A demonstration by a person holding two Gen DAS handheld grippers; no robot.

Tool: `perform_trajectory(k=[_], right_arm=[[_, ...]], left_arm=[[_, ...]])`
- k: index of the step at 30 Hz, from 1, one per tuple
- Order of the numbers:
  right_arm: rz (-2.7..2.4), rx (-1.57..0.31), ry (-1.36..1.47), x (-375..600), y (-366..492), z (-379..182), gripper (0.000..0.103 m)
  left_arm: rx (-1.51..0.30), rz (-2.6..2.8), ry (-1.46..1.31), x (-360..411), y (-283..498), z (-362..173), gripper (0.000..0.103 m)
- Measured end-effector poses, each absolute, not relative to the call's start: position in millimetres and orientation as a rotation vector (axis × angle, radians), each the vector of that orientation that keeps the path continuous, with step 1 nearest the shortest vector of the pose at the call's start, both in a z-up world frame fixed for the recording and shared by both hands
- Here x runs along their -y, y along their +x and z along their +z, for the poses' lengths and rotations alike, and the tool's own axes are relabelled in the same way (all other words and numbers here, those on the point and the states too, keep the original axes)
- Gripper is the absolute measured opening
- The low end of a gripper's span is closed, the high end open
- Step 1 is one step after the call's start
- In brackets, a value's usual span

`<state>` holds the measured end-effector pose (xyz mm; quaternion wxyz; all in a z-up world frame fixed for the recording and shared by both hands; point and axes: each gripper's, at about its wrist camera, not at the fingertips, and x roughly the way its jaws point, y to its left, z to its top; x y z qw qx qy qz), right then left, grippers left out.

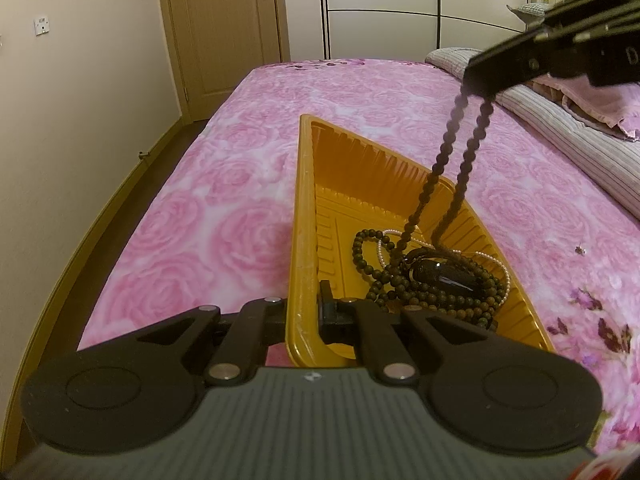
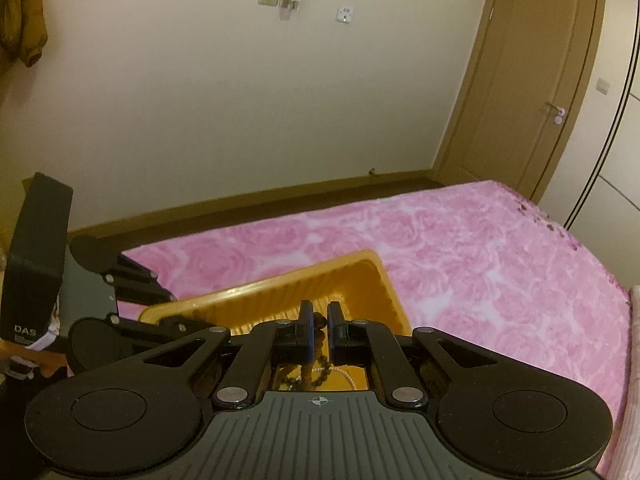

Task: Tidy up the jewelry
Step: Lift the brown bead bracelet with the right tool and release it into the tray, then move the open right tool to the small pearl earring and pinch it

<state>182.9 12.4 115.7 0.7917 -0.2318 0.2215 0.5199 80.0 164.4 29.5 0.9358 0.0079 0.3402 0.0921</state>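
Right gripper [image 1: 478, 80] clamping dark bead strand [image 1: 452, 168] above yellow tray [image 1: 304, 216], left gripper [image 1: 316, 312] pinching tray wall

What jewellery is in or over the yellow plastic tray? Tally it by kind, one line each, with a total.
Dark bead strand hanging from the right tongs into the yellow plastic tray: 1
Olive-brown bead strand, coiled: 1
White pearl strand: 1
Glossy black oval pendant: 1
Total: 4, if the hanging and coiled strands are separate.
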Motion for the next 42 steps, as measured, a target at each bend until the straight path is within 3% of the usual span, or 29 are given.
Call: perform_trajectory(k=[31,38,41,42], right_arm=[[1.13,-0.585,-0.522,-19,190,87,0.007],[1.028,-0.622,-0.401,25,201,84,0.009],[0.94,-0.665,-0.331,59,210,72,0.025],[0.896,-0.68,-0.305,73,213,66,0.037]], left_arm=[[-0.699,0.188,0.011,-166,79,29,0.005],[-0.699,0.188,0.011,-166,79,29,0.005],[-0.699,0.188,0.012,-167,79,29,0.005],[-0.699,0.189,0.012,-167,79,29,0.005]])
